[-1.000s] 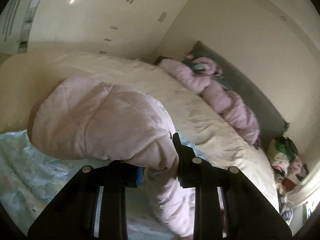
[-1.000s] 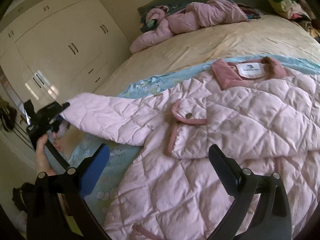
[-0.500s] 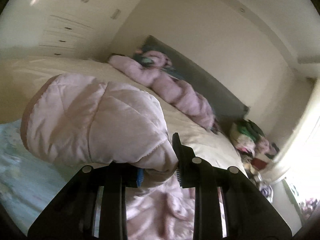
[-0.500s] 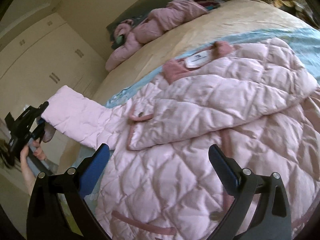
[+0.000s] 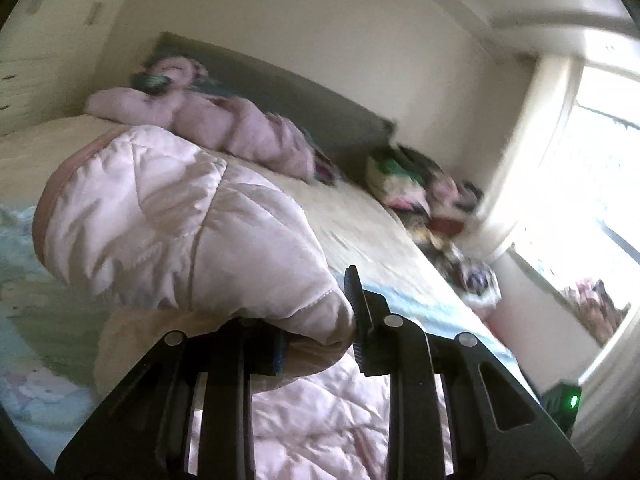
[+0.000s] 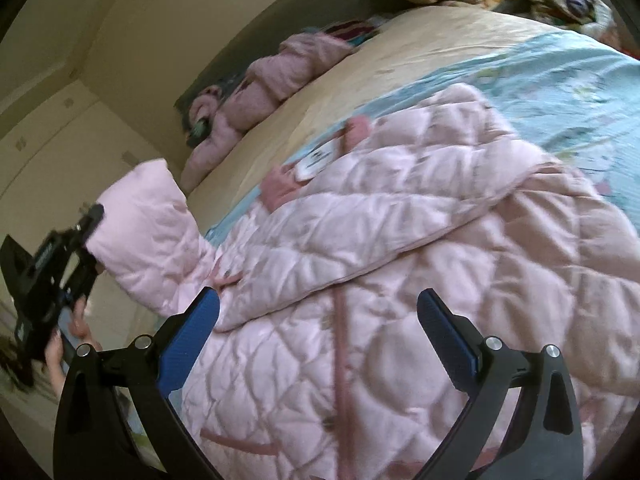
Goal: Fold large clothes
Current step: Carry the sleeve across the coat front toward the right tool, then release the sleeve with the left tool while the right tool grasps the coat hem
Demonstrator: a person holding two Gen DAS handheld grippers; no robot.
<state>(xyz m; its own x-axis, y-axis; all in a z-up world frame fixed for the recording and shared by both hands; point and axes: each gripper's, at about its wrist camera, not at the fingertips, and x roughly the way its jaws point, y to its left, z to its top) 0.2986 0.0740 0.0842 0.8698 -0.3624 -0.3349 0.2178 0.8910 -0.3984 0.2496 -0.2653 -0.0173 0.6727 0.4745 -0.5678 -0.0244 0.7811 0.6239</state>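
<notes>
The pink quilted coat lies spread on the bed, collar toward the headboard, its long axis running from collar down toward the right tongs. Those tongs hover over the coat's lower front, blades wide apart, gripping nothing. The left tongs are clamped on the cuff of the coat's sleeve, lifted off the coat's outer side. Folding it inward means crossing toward the coat's middle; the chest panel offers open room, the bed edge lying beyond the sleeve.
</notes>
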